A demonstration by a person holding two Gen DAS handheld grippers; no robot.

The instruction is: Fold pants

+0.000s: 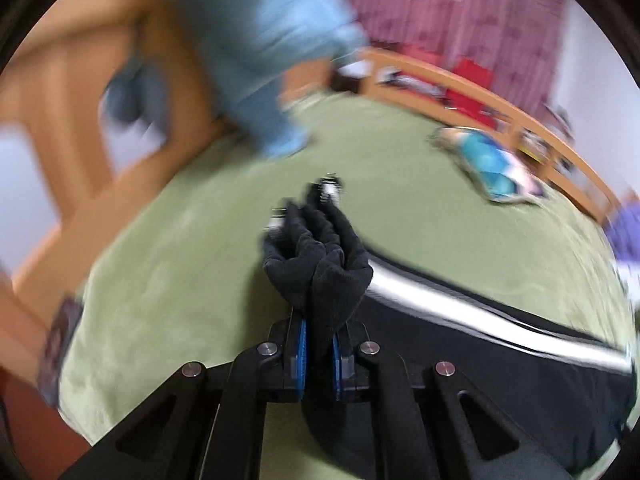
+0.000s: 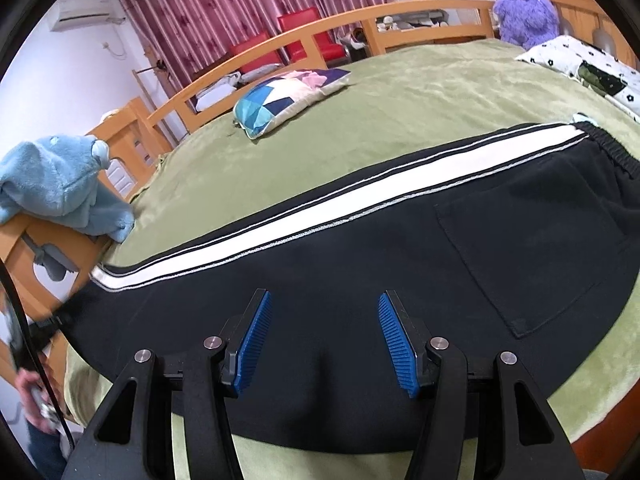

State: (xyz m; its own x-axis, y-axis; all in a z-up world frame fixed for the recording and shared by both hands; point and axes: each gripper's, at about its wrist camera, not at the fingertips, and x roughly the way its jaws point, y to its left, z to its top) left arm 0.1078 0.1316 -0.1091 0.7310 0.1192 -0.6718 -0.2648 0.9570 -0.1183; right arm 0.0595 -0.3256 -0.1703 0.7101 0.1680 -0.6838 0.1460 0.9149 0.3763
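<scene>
Where the left wrist view begins, the left tongs [image 1: 318, 344] are clenched on a bunched fold of the black pants [image 1: 316, 276], the blue pads [image 1: 303, 354] pressing the cloth from both sides. That view is blurred. Beyond the bunch, the white side stripe [image 1: 460, 304] runs away to the right across the green bed cover [image 1: 180, 240].

In the right wrist view, the right tongs [image 2: 324, 340] stand released, jaws apart, above the black cloth near the bed's near edge; contact with the cloth cannot be told. The pants [image 2: 360, 264] lie flat along that near edge, the elastic waistband [image 2: 608, 148] toward the right side, the leg end toward the left, a back pocket [image 2: 532, 256] facing up.

Farther off, a patterned cushion [image 2: 288, 96] rests on the cover toward the far rail. A blue plush toy [image 2: 60, 184] sits at the left corner on the wooden frame [image 2: 280, 46]. A purple plush toy [image 2: 524, 10] sits at the far right corner.
</scene>
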